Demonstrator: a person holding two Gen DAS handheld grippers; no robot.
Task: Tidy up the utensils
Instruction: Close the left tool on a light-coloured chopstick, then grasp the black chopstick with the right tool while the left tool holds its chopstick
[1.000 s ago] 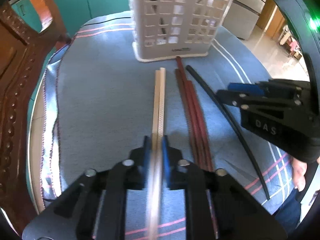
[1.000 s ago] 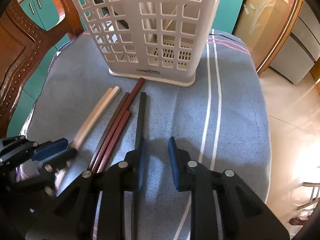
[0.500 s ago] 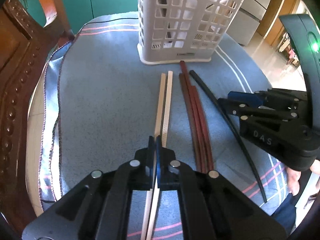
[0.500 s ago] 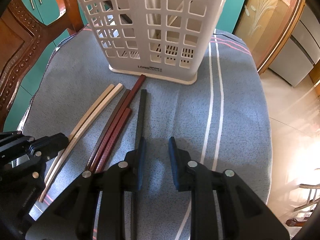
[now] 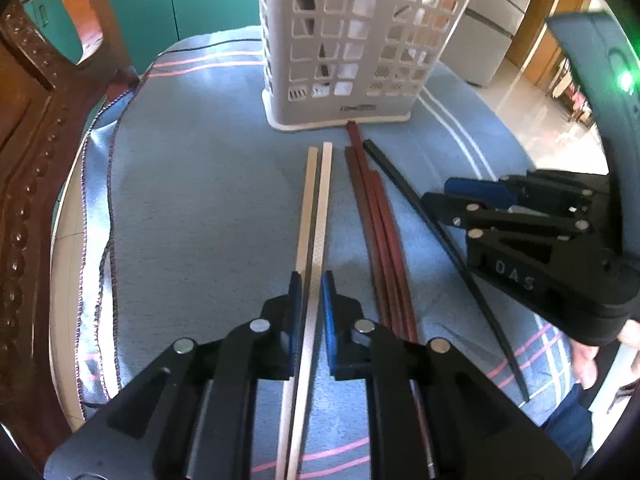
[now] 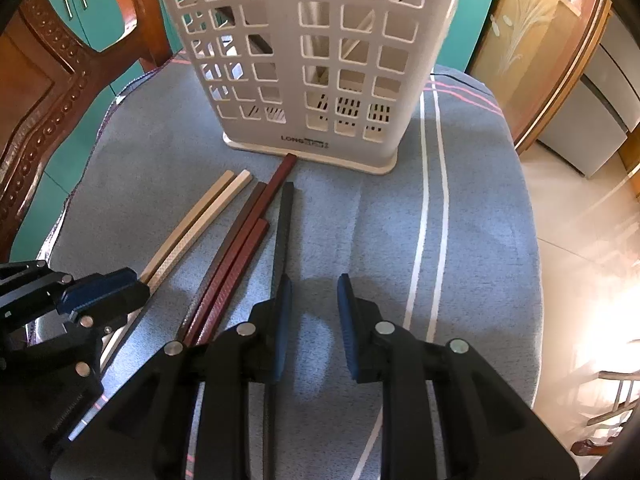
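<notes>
Your left gripper [image 5: 311,292] straddles the pair of cream chopsticks [image 5: 316,200], its blue pads parted by a narrow gap; one stick runs between them, the other seems to sit against or just under the left pad, and I cannot tell whether either pad is pressing. Both sticks lie flat on the blue striped cloth [image 5: 200,200], tips pointing at the white slotted utensil basket [image 5: 352,52], which stands upright at the far end of the row.

Your right gripper [image 6: 311,312] hangs with its jaws well apart and nothing between them; the single black chopstick [image 6: 283,224] passes just beside its left pad. The dark red chopsticks [image 6: 248,232] lie between the cream pair and the black one, one tip touching the basket's base.

You appear to be at the pick-up step for the cream pair. Next, centre both sticks between the left pads, close firmly so neither slips out, lift them clear of the cloth, tilt them upright and lower them into a basket compartment.
</notes>
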